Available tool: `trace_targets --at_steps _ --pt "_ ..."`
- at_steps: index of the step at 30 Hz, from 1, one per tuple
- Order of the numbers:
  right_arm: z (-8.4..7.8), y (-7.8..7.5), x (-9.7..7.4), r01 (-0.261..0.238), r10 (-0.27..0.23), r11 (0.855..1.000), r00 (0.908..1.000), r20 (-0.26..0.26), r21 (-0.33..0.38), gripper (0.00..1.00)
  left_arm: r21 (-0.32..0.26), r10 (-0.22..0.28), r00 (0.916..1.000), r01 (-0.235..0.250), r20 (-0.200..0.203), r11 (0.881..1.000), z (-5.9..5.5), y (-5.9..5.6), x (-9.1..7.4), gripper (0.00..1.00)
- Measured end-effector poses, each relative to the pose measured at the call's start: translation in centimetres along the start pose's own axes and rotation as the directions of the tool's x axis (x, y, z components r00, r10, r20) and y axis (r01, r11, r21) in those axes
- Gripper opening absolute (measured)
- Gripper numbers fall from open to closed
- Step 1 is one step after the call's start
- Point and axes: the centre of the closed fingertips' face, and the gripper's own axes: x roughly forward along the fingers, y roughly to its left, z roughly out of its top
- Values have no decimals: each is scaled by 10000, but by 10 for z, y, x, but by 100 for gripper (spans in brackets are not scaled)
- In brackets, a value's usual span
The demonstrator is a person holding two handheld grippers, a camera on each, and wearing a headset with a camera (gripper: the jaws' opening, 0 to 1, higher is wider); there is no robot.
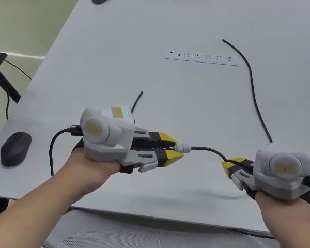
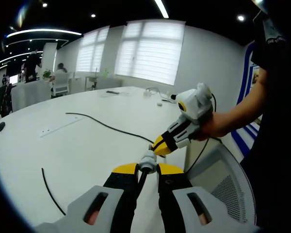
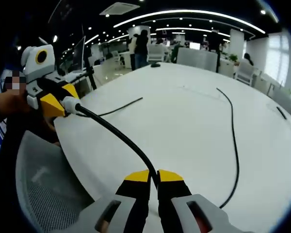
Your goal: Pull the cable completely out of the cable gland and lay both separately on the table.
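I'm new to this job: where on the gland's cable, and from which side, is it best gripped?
Grip the cable on its bare run beyond the cable gland, from the person's right, jaws across it: it leaves the gland rightward.

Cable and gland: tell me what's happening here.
A person holds a claw in each hand over the table. The left claw is shut on the cable gland, the right claw on the black cable running into it. The cable is not yet out; neither lies on the table.
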Motion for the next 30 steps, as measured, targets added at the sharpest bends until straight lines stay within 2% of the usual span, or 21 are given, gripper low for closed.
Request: trace_targets --at_steps 5,7,10,13,15,20,22,24,26,28,30 --pt "2 2 0 -59 59 9999 10000 12 -85 0 -20 27 10000 -27 -33 10000 -1 0 -1 15" --pt "3 2 0 -219 216 9994 9997 119 251 0 -55 64 10000 -64 -1 10000 -1 1 -2 15" --pt "3 2 1 -317 314 9991 9995 103 279 1 -155 24 10000 -25 -18 9999 -1 1 -2 15" --pt "4 3 -1 -425 423 9990 9990 148 169 1 -285 54 10000 -53 67 9996 1 2 -2 15" --pt "7 5 -4 -573 572 9984 9975 405 -5 2 -329 90 9999 -86 100 9994 2 3 -2 15" --pt "7 8 -9 -735 743 9970 9968 302 -255 2 -526 145 9998 -139 119 9985 1 5 -4 15" --pt "8 8 -12 -749 759 9968 9965 352 -291 3 -447 170 9998 -167 73 9989 1 6 -5 15" --pt "13 13 -16 -999 1012 9946 9936 507 -270 6 -499 168 9999 -166 42 9986 0 6 -5 15" --pt "16 17 -19 -1100 1131 9912 9928 403 -731 12 -542 164 9999 -165 -27 9984 -1 7 -5 15" --pt "24 24 -23 -1218 1291 9832 9905 466 -1356 17 -567 184 9998 -186 -43 9982 -1 7 -5 15" --pt "33 30 -27 -1253 1387 9707 9890 523 -2053 19 -556 185 9998 -187 -48 9983 -2 6 -5 15"
